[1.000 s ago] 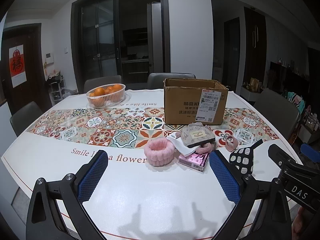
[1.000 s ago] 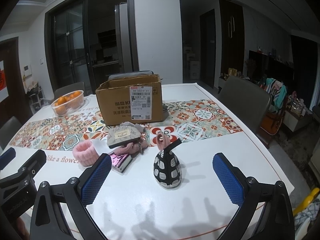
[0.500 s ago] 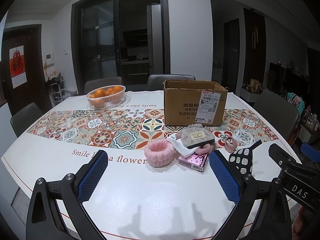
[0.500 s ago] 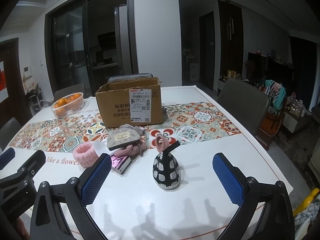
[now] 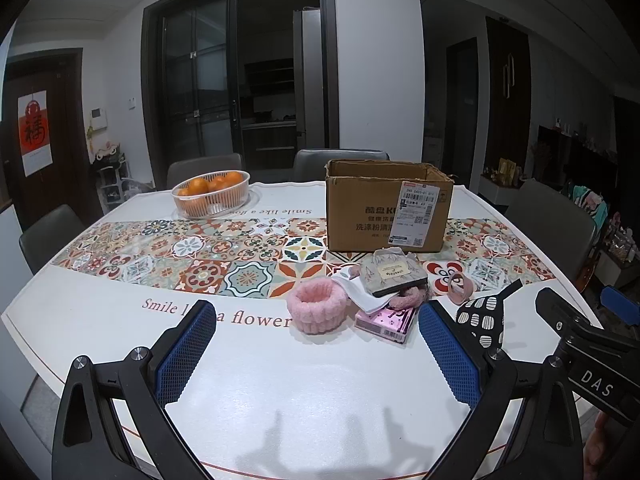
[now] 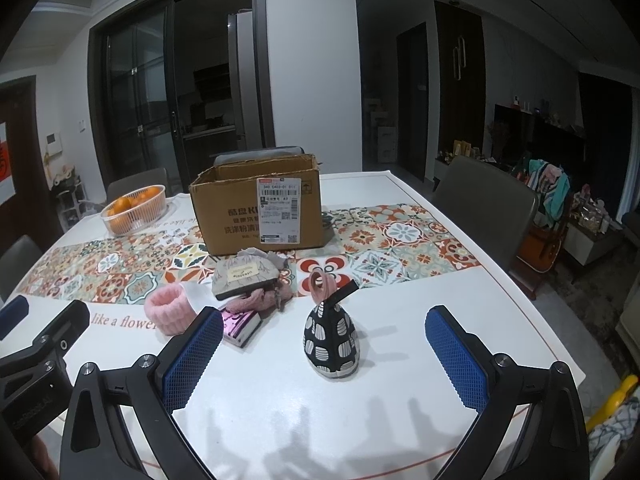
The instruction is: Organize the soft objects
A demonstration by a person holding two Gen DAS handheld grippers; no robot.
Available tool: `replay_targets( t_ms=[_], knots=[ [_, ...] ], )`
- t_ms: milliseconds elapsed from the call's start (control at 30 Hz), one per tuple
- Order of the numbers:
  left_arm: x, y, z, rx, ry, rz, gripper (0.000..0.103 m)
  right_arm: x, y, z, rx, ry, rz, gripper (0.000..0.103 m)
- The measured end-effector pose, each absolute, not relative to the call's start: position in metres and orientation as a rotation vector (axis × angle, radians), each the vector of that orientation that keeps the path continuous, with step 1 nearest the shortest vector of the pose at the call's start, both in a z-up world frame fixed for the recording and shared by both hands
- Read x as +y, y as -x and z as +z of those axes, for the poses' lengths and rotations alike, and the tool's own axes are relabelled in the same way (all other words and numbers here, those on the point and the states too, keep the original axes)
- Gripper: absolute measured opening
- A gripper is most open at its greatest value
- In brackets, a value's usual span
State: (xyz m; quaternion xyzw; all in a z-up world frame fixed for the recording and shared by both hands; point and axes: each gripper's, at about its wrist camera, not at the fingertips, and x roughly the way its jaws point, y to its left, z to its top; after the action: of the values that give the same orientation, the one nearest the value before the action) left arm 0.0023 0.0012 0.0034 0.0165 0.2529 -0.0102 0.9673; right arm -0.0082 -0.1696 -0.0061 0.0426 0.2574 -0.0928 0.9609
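A fluffy pink headband [image 5: 316, 310] [image 6: 171, 309] lies on the white table, left of a pile: a grey pouch [image 5: 394, 276] [image 6: 244, 274] on a white cloth, a pink fuzzy item and a shiny pink box [image 5: 386, 319] [image 6: 240, 325]. A black-and-white patterned mitt [image 6: 330, 336] [image 5: 482, 320] stands to the right, with a pink loop [image 6: 322, 286] behind it. An open cardboard box [image 5: 388, 206] [image 6: 258, 208] stands behind. My left gripper [image 5: 316, 356] is open and empty before the headband. My right gripper [image 6: 324, 360] is open and empty before the mitt.
A basket of oranges [image 5: 211, 199] [image 6: 134, 209] sits at the far left on the patterned runner [image 5: 200, 252]. Grey chairs [image 6: 484, 204] stand around the table. The table's front edge lies just under both grippers.
Both grippers have drawn slightly nearer to the objects. Nothing on the table has moved, and both stay open.
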Motion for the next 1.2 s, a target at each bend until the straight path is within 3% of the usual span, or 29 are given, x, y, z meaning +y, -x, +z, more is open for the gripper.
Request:
replay_targets(
  t_ms=[467,1200],
  knots=[
    [0.005,-0.016,-0.018,0.526,-0.02,-0.038,0.103,-0.168,0.001,-0.021,0.537,-0.074,-0.211,0.102],
    [0.011,-0.105,-0.091,0.636,-0.065,-0.022,0.1,-0.159,-0.072,-0.091,0.696,-0.071,-0.25,0.09]
  ],
)
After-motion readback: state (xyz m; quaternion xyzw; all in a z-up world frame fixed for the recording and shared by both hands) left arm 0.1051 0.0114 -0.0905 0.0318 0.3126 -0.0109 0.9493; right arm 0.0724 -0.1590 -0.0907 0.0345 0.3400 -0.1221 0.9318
